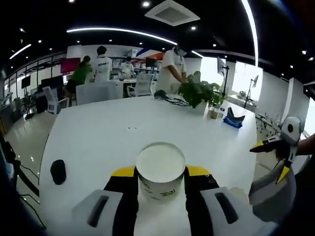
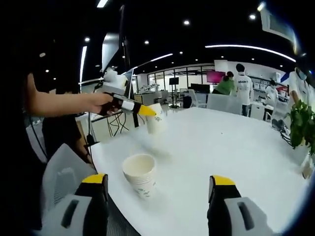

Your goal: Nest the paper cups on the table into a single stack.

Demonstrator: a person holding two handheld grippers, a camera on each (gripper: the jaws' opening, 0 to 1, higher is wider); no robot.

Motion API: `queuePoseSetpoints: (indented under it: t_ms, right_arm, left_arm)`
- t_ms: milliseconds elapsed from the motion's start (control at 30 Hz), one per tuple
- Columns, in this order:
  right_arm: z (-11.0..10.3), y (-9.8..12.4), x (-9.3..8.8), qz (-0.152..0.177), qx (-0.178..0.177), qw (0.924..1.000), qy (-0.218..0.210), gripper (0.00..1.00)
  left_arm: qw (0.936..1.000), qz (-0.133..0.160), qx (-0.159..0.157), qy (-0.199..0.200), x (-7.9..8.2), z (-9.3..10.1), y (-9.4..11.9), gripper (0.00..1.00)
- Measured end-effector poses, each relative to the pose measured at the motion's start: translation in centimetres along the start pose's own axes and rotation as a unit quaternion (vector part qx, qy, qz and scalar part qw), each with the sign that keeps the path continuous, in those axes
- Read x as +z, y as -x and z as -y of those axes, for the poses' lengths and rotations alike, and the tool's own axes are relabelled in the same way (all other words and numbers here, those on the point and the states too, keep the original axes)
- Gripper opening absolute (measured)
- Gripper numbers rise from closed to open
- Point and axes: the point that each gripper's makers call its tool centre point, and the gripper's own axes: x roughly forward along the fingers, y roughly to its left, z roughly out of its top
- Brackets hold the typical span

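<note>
Clearly the left claw (image 1: 161, 183) is clamped on a single paper cup (image 1: 160, 170), its yellow-tipped jaws pressed against both sides, and the cup is held off the white worktop (image 1: 98, 137). From the right gripper view that same cup (image 2: 155, 119) hangs above the worktop (image 2: 221, 147), beyond the stack of cups (image 2: 140, 175). The stack stands upright near the worktop's edge, between the spread jaws of the right claw (image 2: 160, 189), which grips nothing. A potted plant (image 1: 199, 92) sits at the far side of the worktop from the held cup.
</note>
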Motion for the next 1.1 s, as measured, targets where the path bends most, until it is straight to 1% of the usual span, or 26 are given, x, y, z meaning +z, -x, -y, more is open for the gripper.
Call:
queuePoseSetpoints:
  t_ms: [67, 233, 300, 400, 467, 500, 633, 700, 900, 967, 1033, 1100]
  right_arm:
    - [-0.2, -0.1, 0.3, 0.004, 0.004, 1.0000, 0.003, 0.80]
    - [-0.6, -0.3, 1.0, 0.011, 0.011, 0.9999, 0.003, 0.77]
    - [-0.8, -0.3, 1.3, 0.015, 0.014, 0.9998, -0.001, 0.76]
    - [-1.1, -0.5, 1.6, 0.021, 0.022, 0.9995, -0.009, 0.74]
    - [-1.2, -0.5, 1.8, 0.022, 0.025, 0.9994, -0.010, 0.73]
    - [-1.4, -0.6, 1.9, 0.024, 0.029, 0.9992, -0.013, 0.72]
    - [-1.6, -0.7, 2.3, 0.033, 0.036, 0.9985, -0.025, 0.70]
    - [-1.7, -0.7, 2.6, 0.039, 0.041, 0.9978, -0.033, 0.69]
    - [-1.9, -0.7, 3.0, 0.049, 0.052, 0.9963, -0.048, 0.66]
    - [-1.9, -0.7, 3.0, 0.051, 0.055, 0.9959, -0.051, 0.65]
    - [-2.1, -0.7, 3.1, 0.053, 0.061, 0.9952, -0.055, 0.64]
    - [-2.4, -0.6, 3.3, 0.057, 0.069, 0.9943, -0.057, 0.62]
  left_arm:
    - [1.0000, 0.002, -0.004, 0.001, 0.2, 0.3, 0.3, 0.34]
    - [0.9995, 0.009, -0.029, -0.005, 0.6, 2.7, 1.2, 0.34]
    - [0.9992, 0.011, -0.038, -0.011, 0.7, 3.5, 1.5, 0.34]
    - [0.9984, 0.016, -0.054, -0.009, 0.9, 4.9, 1.9, 0.34]
    - [0.9980, 0.017, -0.060, -0.009, 1.0, 5.5, 1.9, 0.34]
    - [0.9973, 0.017, -0.070, -0.013, 1.1, 6.3, 2.0, 0.34]
    - [0.9954, 0.018, -0.092, -0.022, 1.2, 8.1, 2.0, 0.34]
    - [0.9934, 0.021, -0.110, -0.023, 1.3, 9.2, 2.0, 0.34]
    - [0.9891, 0.016, -0.142, -0.035, 1.2, 11.6, 1.9, 0.34]
    - [0.9866, 0.018, -0.158, -0.038, 1.3, 12.6, 2.0, 0.34]
    - [0.9826, 0.023, -0.178, -0.049, 1.3, 13.7, 2.1, 0.34]
    - [0.9800, 0.023, -0.191, -0.048, 1.3, 14.4, 2.2, 0.34]
